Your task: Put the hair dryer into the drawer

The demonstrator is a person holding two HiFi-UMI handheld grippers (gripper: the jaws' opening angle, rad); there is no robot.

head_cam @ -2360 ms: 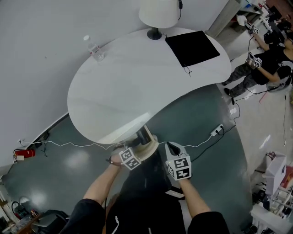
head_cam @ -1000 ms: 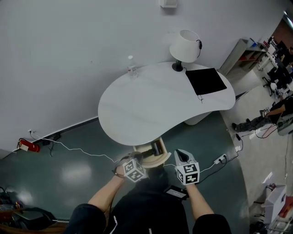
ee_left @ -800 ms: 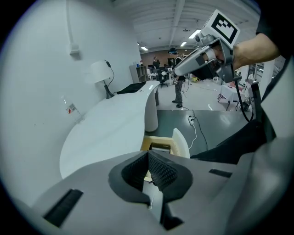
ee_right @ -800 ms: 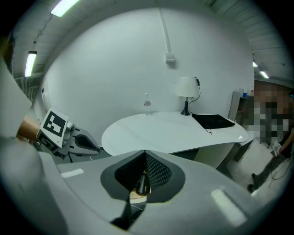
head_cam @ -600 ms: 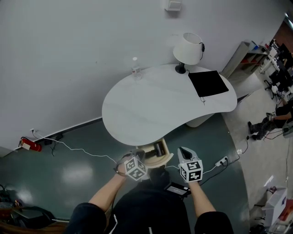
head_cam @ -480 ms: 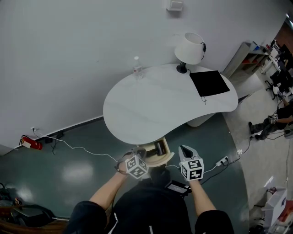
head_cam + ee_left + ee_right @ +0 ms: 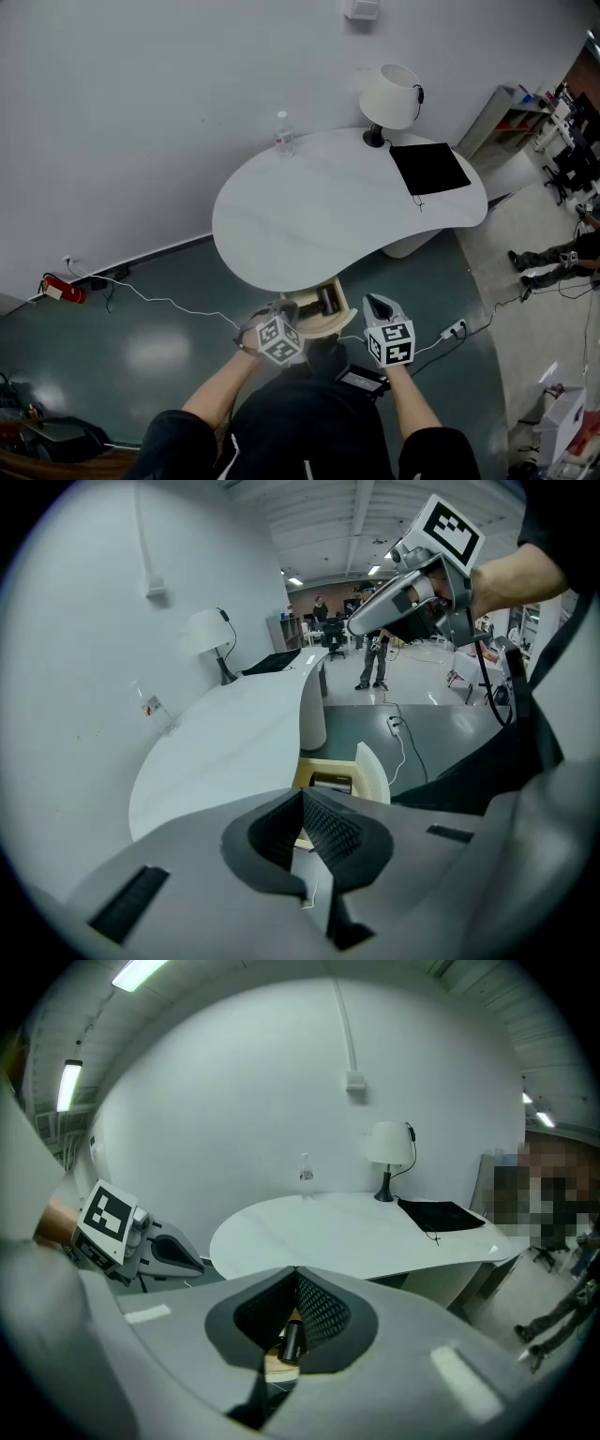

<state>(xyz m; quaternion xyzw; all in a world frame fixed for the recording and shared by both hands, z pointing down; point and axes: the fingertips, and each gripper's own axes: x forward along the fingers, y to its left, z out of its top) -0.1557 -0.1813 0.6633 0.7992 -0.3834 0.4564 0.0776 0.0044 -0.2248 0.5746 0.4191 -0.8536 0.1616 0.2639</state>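
Observation:
A pale wooden drawer (image 7: 330, 322) stands pulled out from under the front edge of the white curved table (image 7: 319, 211). The dark hair dryer (image 7: 326, 300) lies inside it. In the head view my left gripper (image 7: 286, 306) sits at the drawer's left front and my right gripper (image 7: 373, 301) at its right front, both just short of it. The left gripper (image 7: 302, 795) is shut and holds nothing, with the drawer (image 7: 367, 766) and hair dryer (image 7: 330, 782) beyond its tips. The right gripper (image 7: 296, 1272) is shut too, and the hair dryer (image 7: 289, 1341) shows below its pads.
On the table stand a white lamp (image 7: 389, 94), a clear bottle (image 7: 283, 131) and a black flat pad (image 7: 429, 169). A white cable and power strip (image 7: 457, 328) lie on the dark green floor. A red extinguisher (image 7: 56, 286) lies by the wall. People stand far right.
Since the earliest frame the head view has pulled back, so more of the room shows. Both grippers stay shut by the open drawer, with hardly any shift over the last second.

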